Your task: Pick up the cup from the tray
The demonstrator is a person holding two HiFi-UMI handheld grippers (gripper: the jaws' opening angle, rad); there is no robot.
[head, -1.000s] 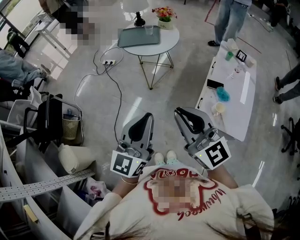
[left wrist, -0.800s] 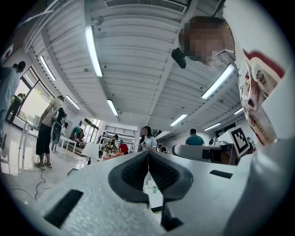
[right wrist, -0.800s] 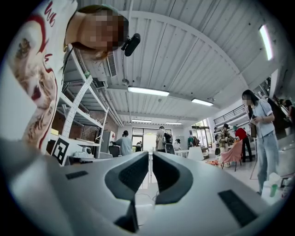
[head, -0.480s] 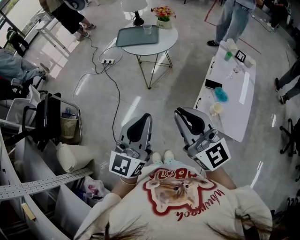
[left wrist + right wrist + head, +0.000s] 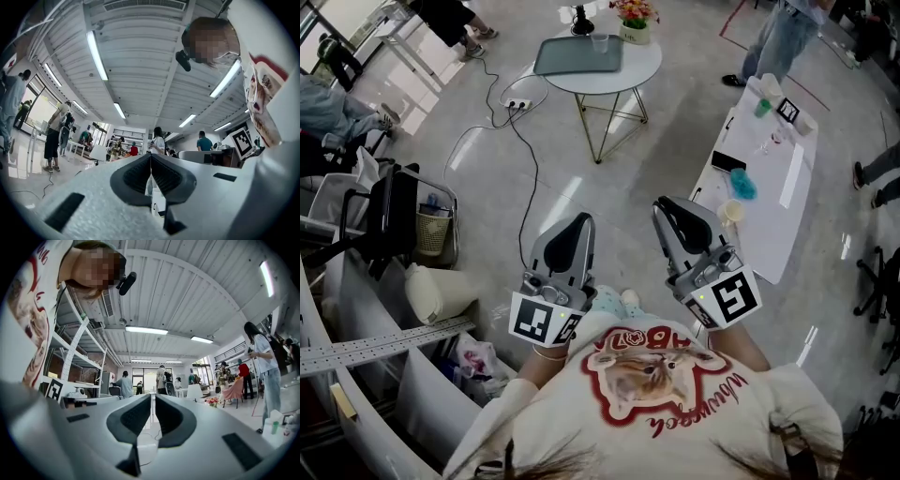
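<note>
The clear cup [image 5: 600, 44] stands upright on the grey tray [image 5: 572, 58], at the tray's far right corner, and neither of my grippers is anywhere near it. The tray lies on the left half of the round white table [image 5: 639, 64]. Just beside the cup, at the table's far edge, stands a pot of flowers [image 5: 635, 13], and a dark lamp base [image 5: 578, 17] is at the far edge behind the tray. On the floor by the table's left side a white power strip [image 5: 517, 103] lies with a dark cable running off toward me. Well apart from that table I hold both grippers close to my chest, over bare floor. The left gripper [image 5: 572, 230] has its jaws pressed together, the dark pads meeting along one line with nothing between them. The right gripper [image 5: 680, 214] is closed too, its tips together and empty. Off to my right a long white table [image 5: 787, 178] carries several small items I cannot make out well.
</note>
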